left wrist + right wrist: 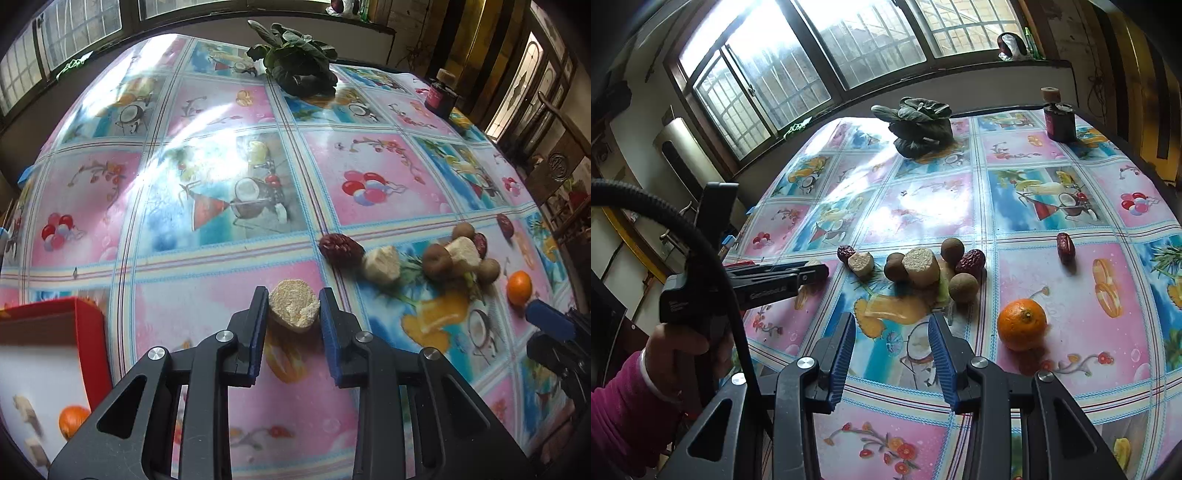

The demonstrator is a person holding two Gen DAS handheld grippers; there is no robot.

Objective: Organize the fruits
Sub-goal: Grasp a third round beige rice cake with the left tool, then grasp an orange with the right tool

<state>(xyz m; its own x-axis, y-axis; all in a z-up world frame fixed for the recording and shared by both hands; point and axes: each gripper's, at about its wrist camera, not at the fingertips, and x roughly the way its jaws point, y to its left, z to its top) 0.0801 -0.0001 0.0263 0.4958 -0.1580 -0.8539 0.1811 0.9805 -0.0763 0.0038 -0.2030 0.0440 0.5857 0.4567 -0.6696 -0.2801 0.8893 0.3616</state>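
My left gripper [294, 308] is shut on a pale sugarcane chunk [293, 307], held a little above the tablecloth. It also shows in the right wrist view [812, 266], left of the fruit pile. More sugarcane chunks [921, 266], brown longans [952, 251], red dates [971, 261] and an orange [1022, 324] lie on the table. A red-rimmed white tray [90, 332] at the lower left holds an orange [72, 421] and cane pieces. My right gripper [892, 343] is open and empty, hovering short of the pile.
A dark leafy vegetable [919, 127] lies at the far side of the table. A dark jar [1059, 120] with a cork lid stands at the far right corner. A single date [1065, 247] lies apart on the right. Windows run behind the table.
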